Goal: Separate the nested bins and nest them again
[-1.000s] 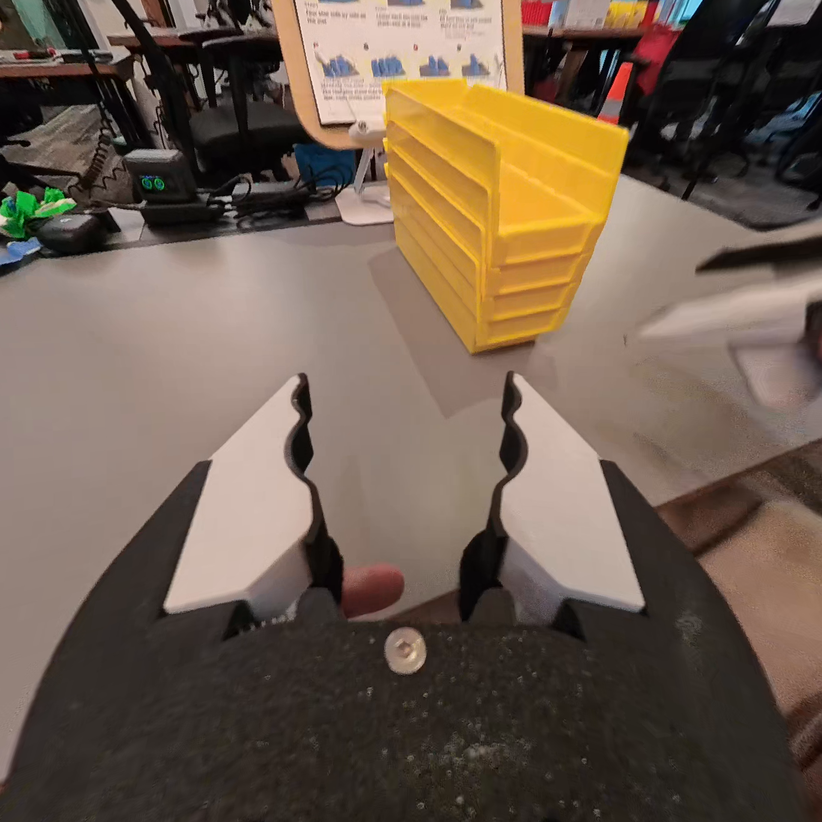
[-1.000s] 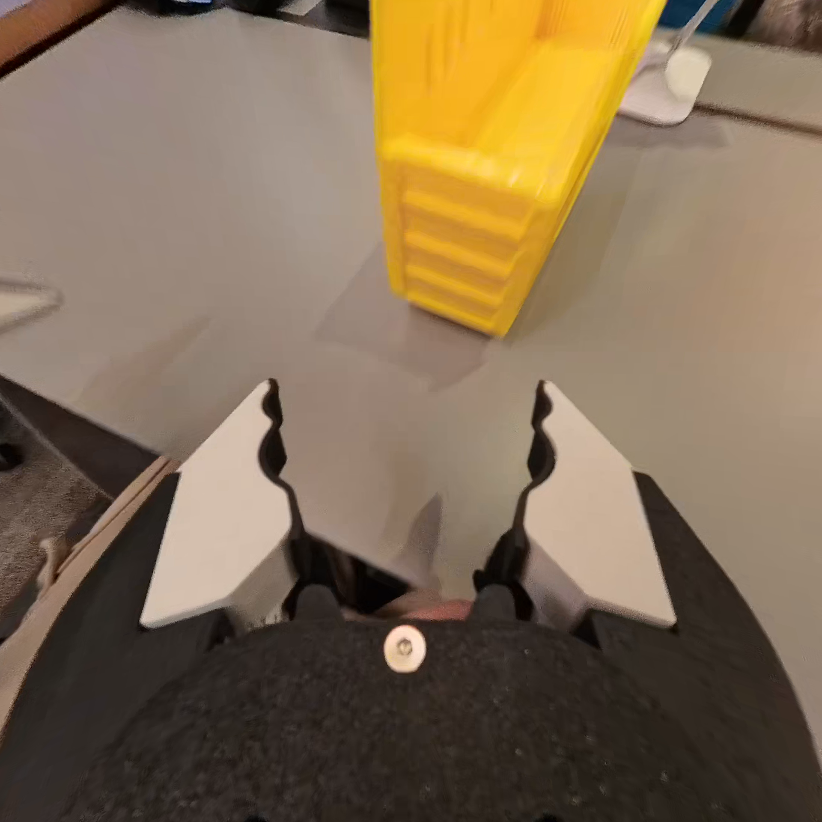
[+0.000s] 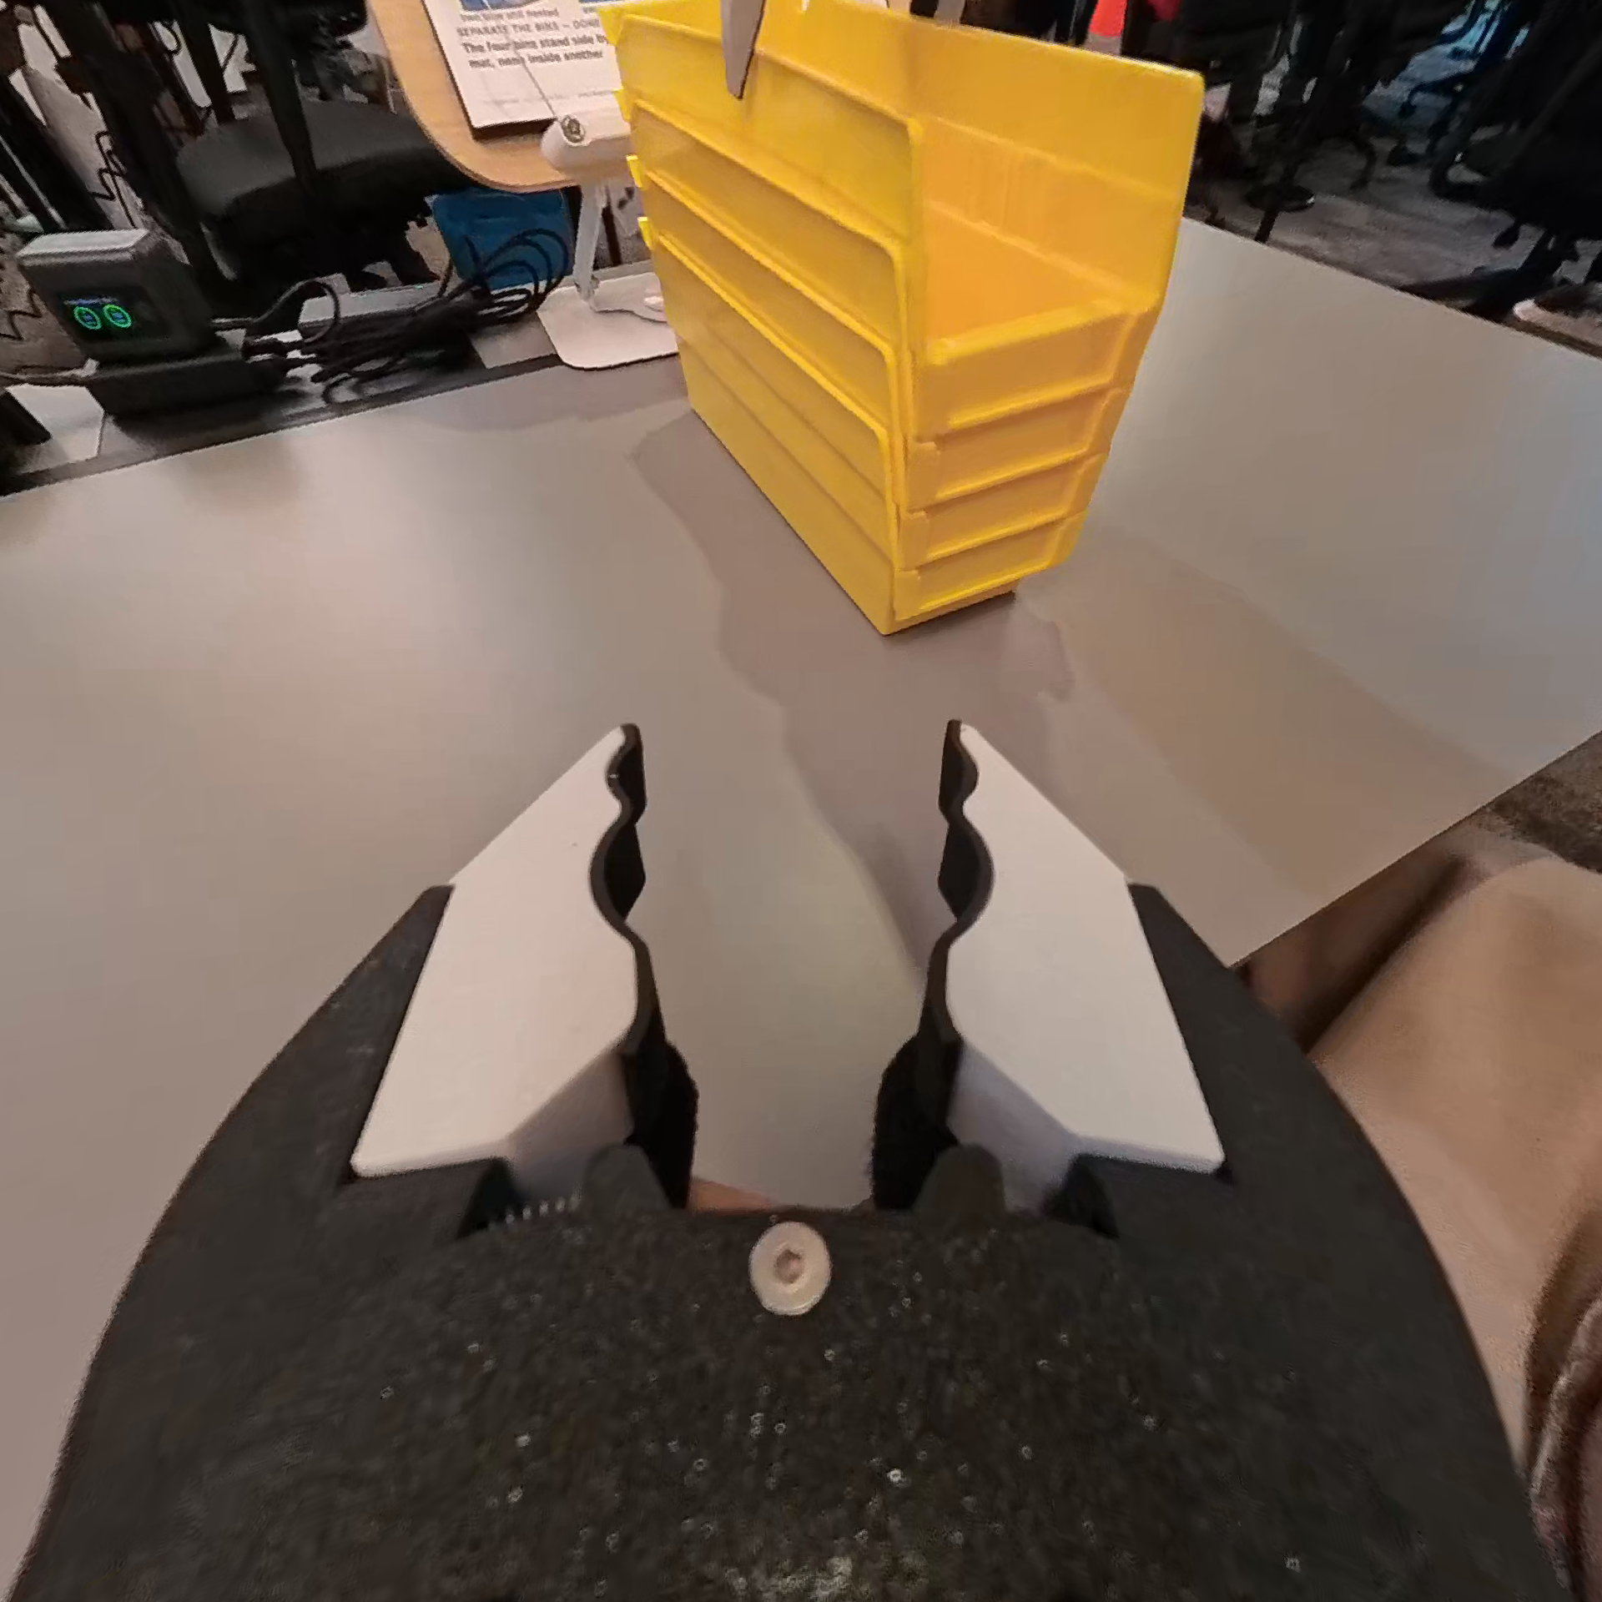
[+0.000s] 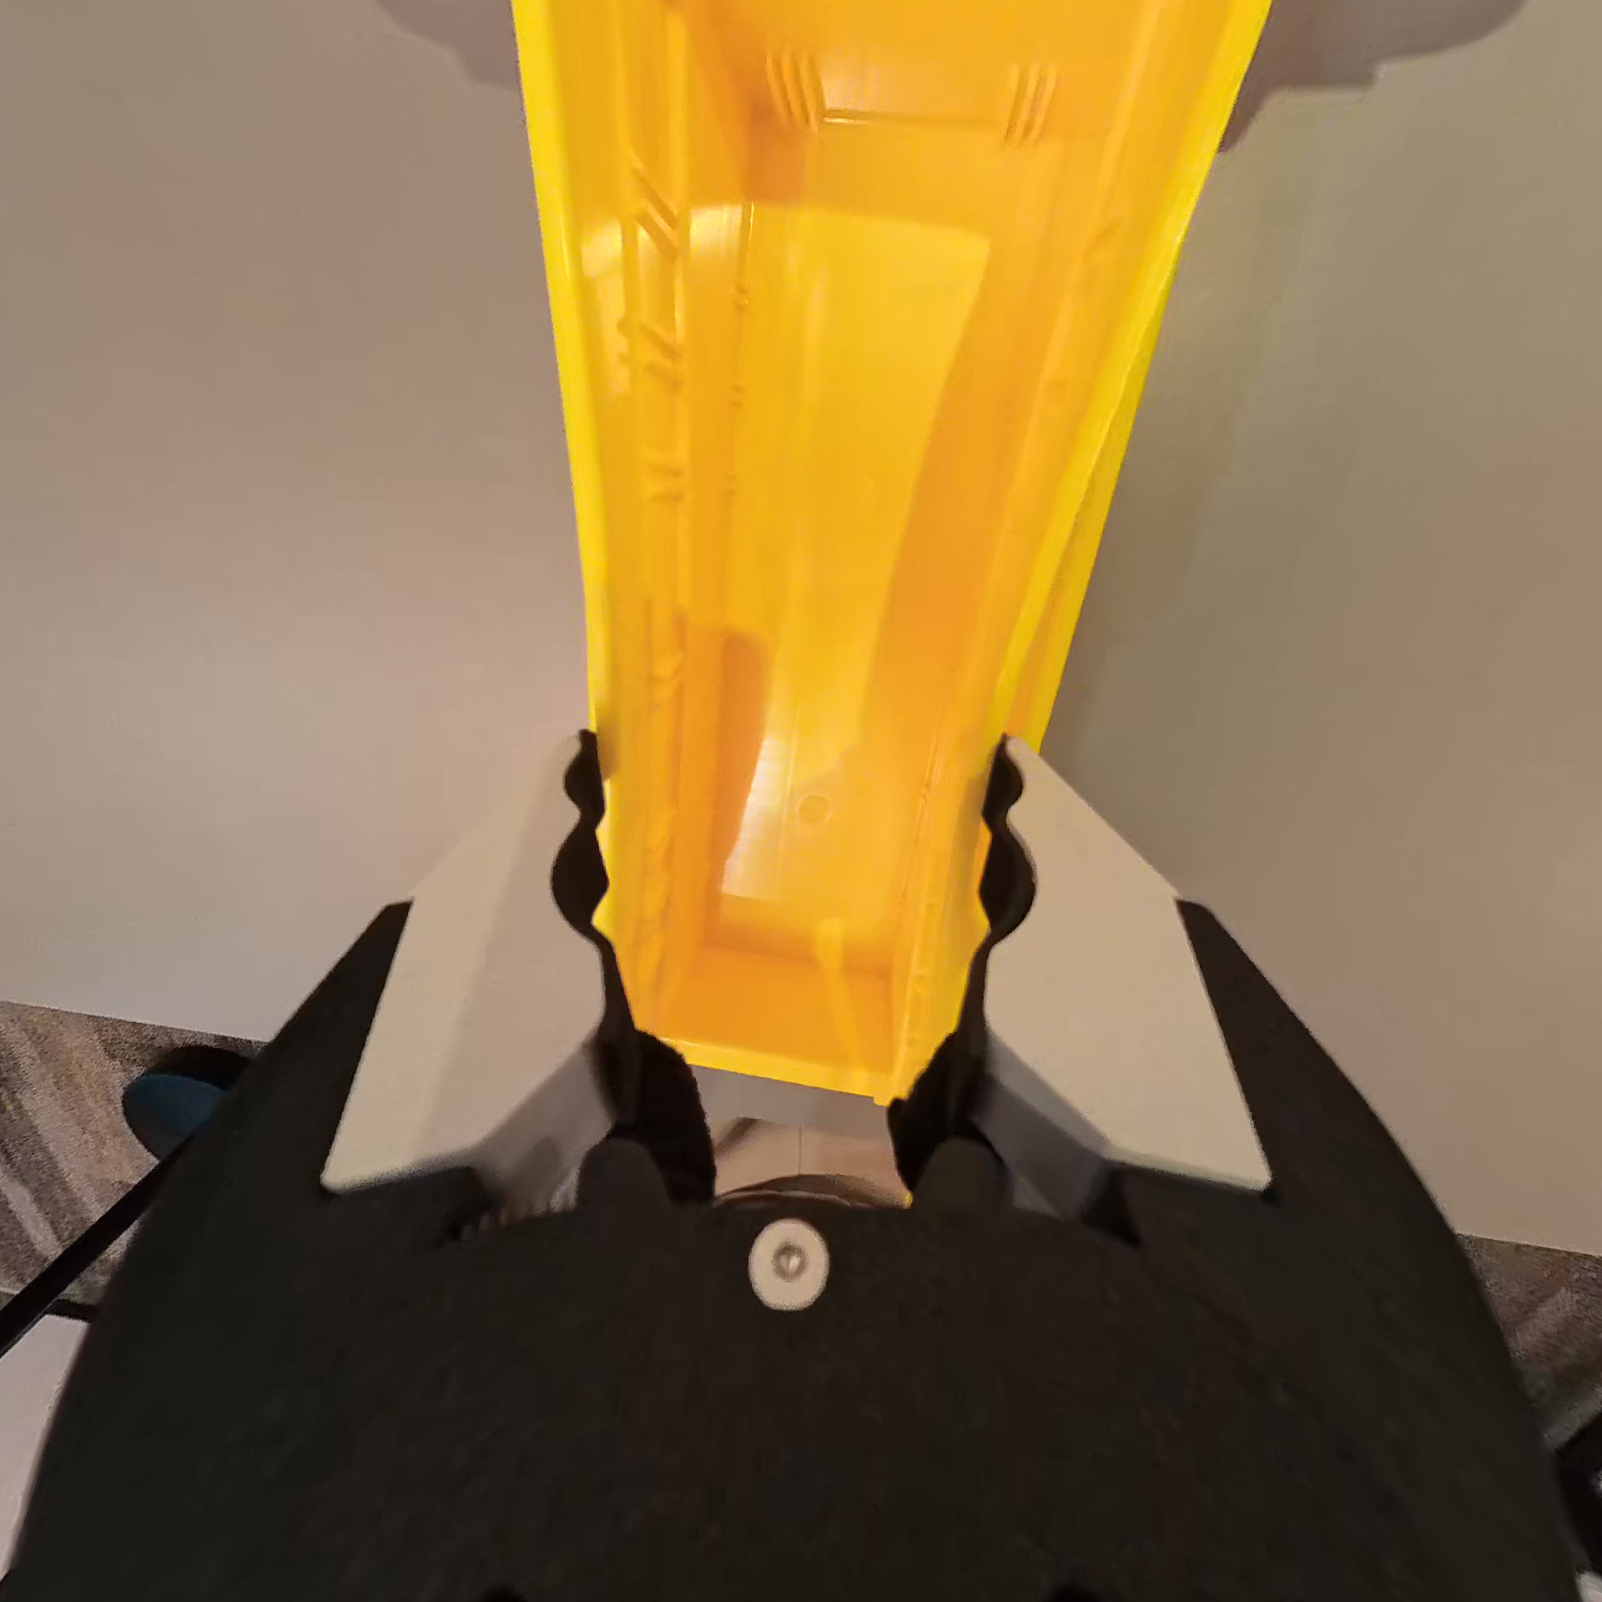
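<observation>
A stack of several nested yellow bins [image 3: 980, 485] stands on the grey table [image 3: 347, 650]. My left gripper [image 3: 793, 737] is open and empty, low over the table a short way in front of the stack. My right gripper [image 4: 793, 745] is above the stack and looks down into the top bin [image 4: 867, 433]. Its jaws stand apart, with the bin's near end between them and the pads right at the side walls. Whether they press on the walls is hidden. One of its fingertips [image 3: 737, 61] shows in the left wrist view, beside the top bin's [image 3: 1023, 347] left wall.
Behind the stack are a white stand [image 3: 607, 321] holding an instruction board, a black device with green lights [image 3: 104, 303] and black cables [image 3: 416, 329]. The table's edge [image 3: 1300, 867] runs close on the right, with a person's clothing [image 3: 1430, 1084] beyond it. Office chairs stand farther back.
My right gripper has moved from in front of the stack to above it, straddling the top bin. Both grippers' jaws have narrowed a little. My left gripper has moved closer to the stack.
</observation>
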Available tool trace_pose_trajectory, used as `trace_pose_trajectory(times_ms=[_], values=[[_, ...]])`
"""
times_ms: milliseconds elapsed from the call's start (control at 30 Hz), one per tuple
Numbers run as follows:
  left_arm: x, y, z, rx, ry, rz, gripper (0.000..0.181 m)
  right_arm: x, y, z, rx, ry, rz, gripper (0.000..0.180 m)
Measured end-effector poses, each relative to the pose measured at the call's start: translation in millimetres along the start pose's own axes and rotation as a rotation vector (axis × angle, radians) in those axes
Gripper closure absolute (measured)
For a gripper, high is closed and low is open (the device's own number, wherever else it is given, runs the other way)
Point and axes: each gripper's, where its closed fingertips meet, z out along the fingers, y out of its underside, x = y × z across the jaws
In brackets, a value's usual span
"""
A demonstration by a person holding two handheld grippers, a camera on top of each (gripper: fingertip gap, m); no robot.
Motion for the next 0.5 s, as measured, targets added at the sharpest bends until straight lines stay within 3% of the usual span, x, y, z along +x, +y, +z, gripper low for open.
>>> trace_pose_trajectory(times_ms=[500], values=[[5.7,11.3,2.0,-0.063,0.029,0.013,0.123,3.4,8.7,-40.7,-0.023,-0.019,0.002,0.095]])
